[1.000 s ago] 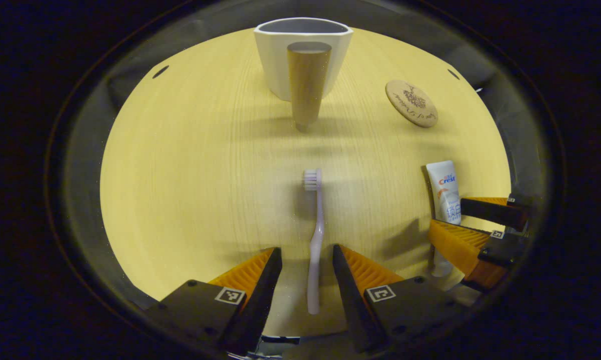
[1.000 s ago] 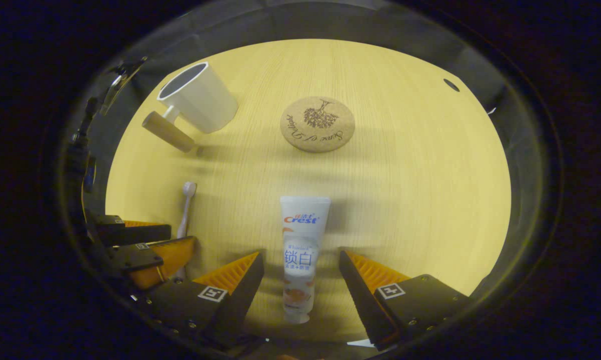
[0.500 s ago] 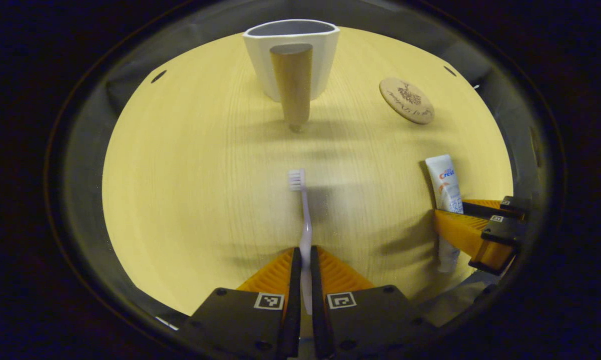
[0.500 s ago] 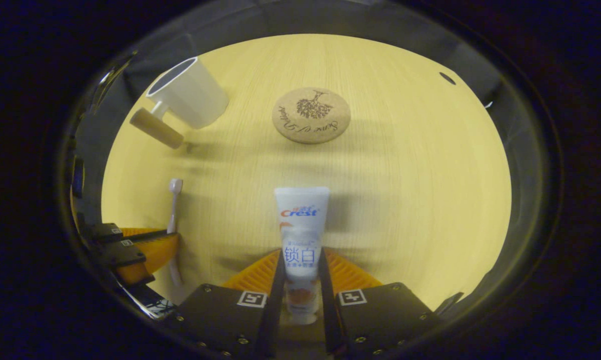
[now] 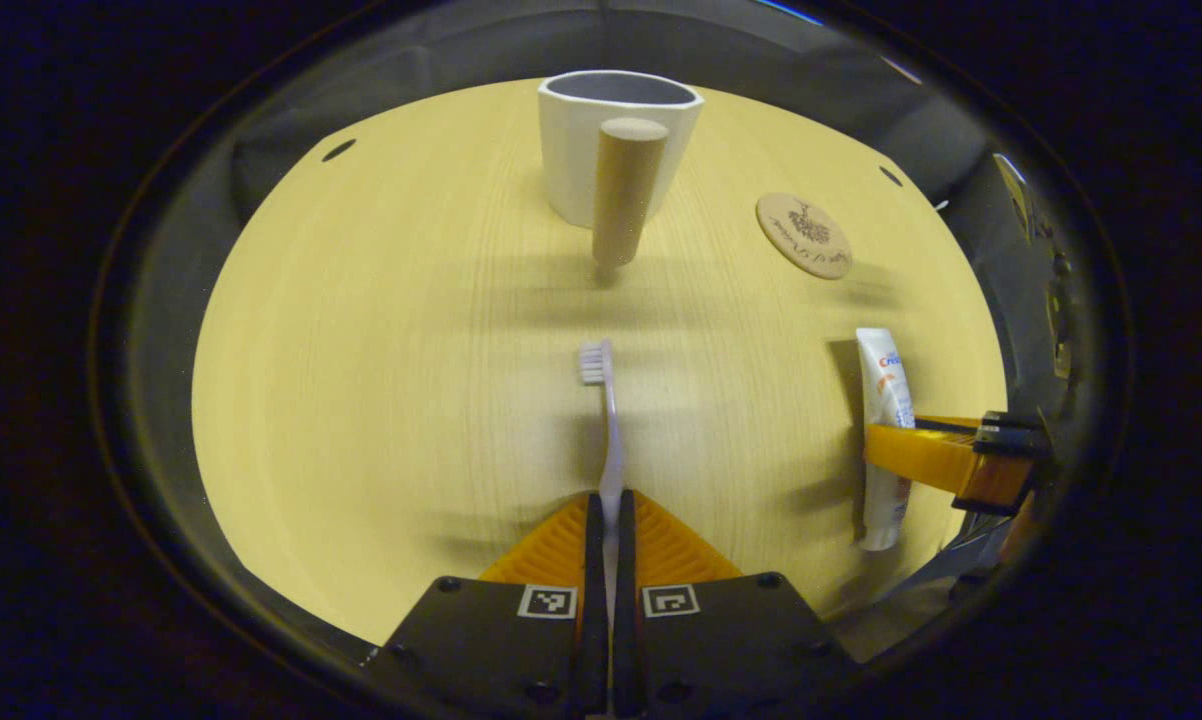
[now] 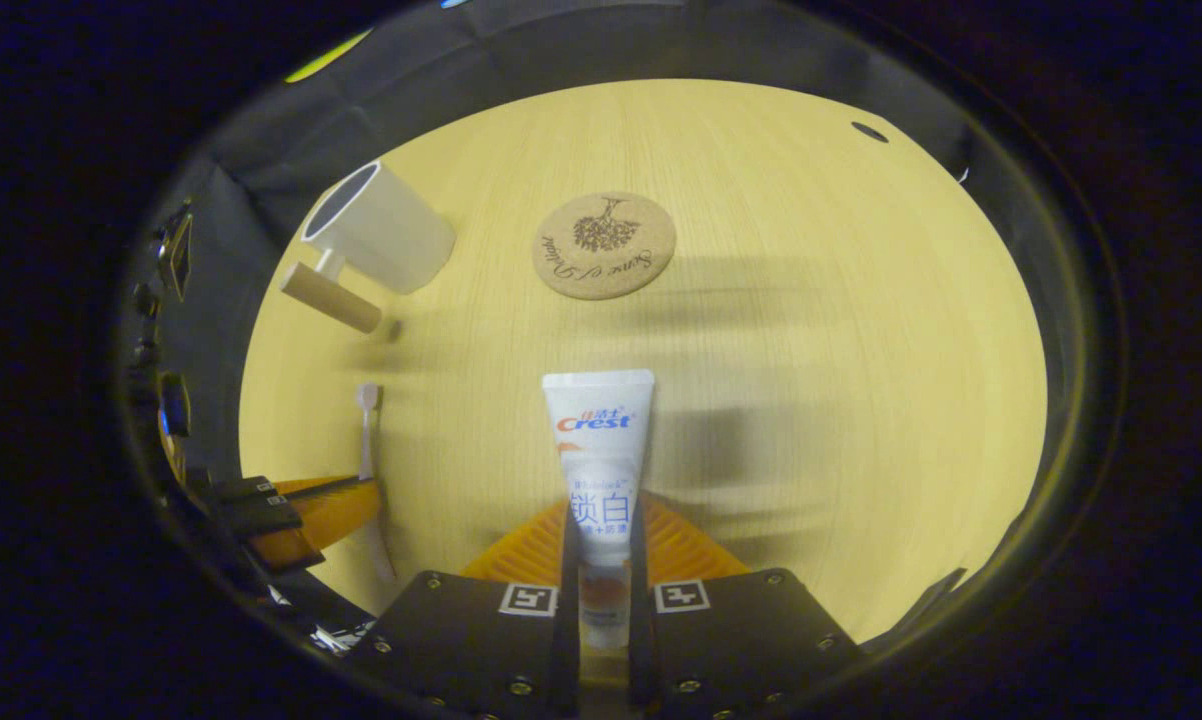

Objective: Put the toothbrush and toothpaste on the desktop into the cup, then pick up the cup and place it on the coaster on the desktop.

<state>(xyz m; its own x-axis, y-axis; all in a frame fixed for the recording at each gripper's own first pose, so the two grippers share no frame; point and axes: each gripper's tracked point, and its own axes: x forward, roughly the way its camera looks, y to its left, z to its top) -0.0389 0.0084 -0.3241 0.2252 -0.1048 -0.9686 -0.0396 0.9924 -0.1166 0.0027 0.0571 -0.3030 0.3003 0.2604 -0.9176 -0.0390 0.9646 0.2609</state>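
Gripping the pale lilac toothbrush (image 5: 609, 430), left gripper (image 5: 607, 520) fingers clenched; right gripper (image 6: 601, 530) fingers clamped the white toothpaste tube (image 6: 597, 450).

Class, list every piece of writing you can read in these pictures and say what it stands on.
"Crest": on the toothpaste.
"锁白": on the toothpaste, below the brand; the smaller print there is blurred.
Coaster: upside-down cursive, too small to read.

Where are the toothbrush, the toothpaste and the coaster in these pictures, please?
toothbrush (image 5: 594, 361), left gripper view, on the bristle head.
toothpaste (image 6: 598, 420), right gripper view, on the upper printed face of the tube.
coaster (image 6: 604, 246), right gripper view, on the middle of its cork top.
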